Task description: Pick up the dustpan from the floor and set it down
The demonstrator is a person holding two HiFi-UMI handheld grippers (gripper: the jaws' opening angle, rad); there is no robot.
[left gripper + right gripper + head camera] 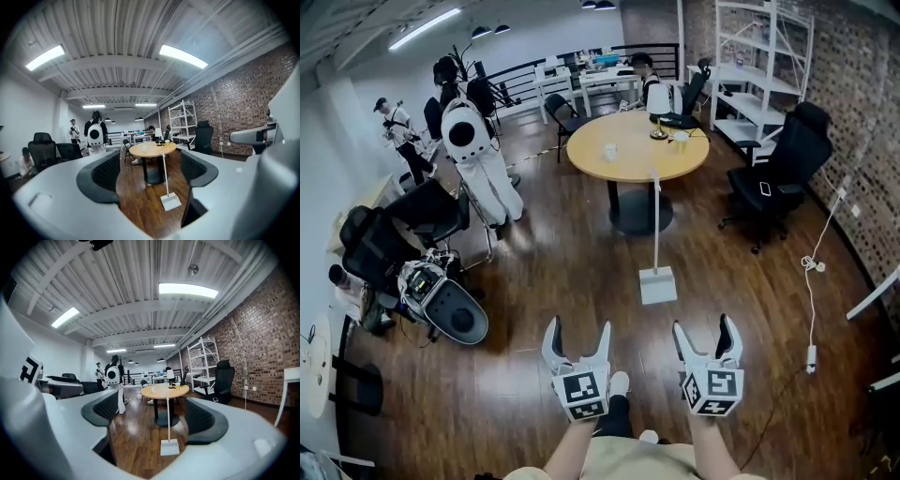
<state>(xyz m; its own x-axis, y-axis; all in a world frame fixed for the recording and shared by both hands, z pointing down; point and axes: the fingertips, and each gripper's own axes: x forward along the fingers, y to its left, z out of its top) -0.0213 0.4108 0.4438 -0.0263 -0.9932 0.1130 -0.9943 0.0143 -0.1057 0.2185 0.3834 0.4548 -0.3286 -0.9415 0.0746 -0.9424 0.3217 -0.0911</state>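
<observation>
The left gripper (578, 330) is released: its jaws stand apart and its own view shows only floor and room through the gap. The right gripper (703, 328) is likewise spread and empty. Both are held level and side by side in front of the person, well short of the work.

The dustpan (657, 284) is white and long-handled. It stands on the wooden floor (553, 272) ahead of both grippers, pan flat down and handle (655, 216) upright. It is between the person and the round table (628, 161), near the table's pedestal base but apart from it. In the right gripper view it sits almost centred between the jaws; in the left gripper view it lies toward the right-hand jaw.

Assessment: approach stage, no contact made. The right gripper appears the better aligned.

Recommended: advance it with the jaws wide, take the handle above mid-height and square across the shaft, and close fully before lifting. The thin handle would likely twist or swing in a loose hold, so the lift should go straight up.

Hazard: the table edge appears close behind the handle top. The black office chair (783, 169) stands well clear.
</observation>
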